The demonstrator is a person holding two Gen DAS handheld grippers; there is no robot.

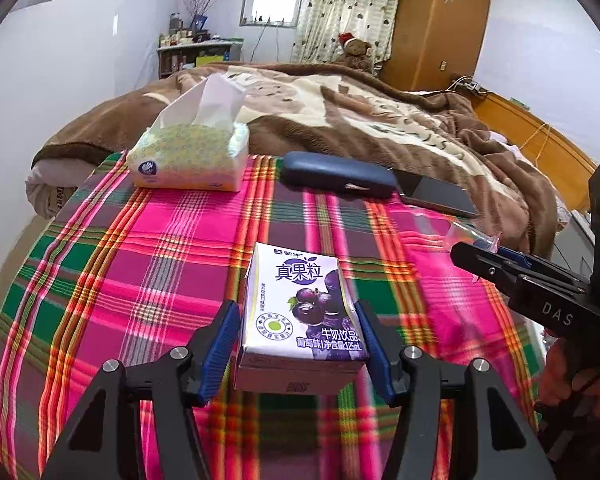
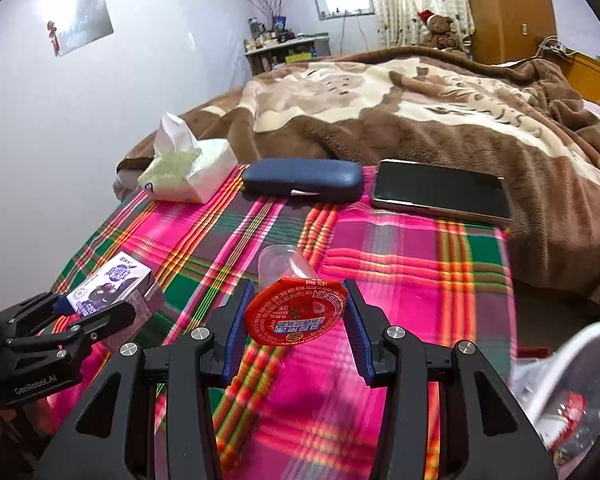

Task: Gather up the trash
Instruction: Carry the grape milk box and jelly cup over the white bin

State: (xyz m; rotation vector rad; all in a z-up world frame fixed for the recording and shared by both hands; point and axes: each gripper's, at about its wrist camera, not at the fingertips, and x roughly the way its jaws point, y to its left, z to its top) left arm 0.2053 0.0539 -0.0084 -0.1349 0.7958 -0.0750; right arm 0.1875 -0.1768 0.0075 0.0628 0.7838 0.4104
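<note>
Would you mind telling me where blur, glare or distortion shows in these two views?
Left wrist view: the plaid cloth smears near the bottom, while the milk carton stays sharp. Right wrist view: the white bin is blurred, and glare washes the wall poster. Both bend at the edges.

The carton [image 1: 300, 312] is glossy printed card. The cup [image 2: 284, 268] is clear plastic, its red lid [image 2: 296, 312] shiny, probably foil. Woven cloth [image 1: 140, 260] is matt; the blanket [image 2: 420, 120] fuzzy. The case [image 2: 304, 180] looks like smooth leather.
</note>
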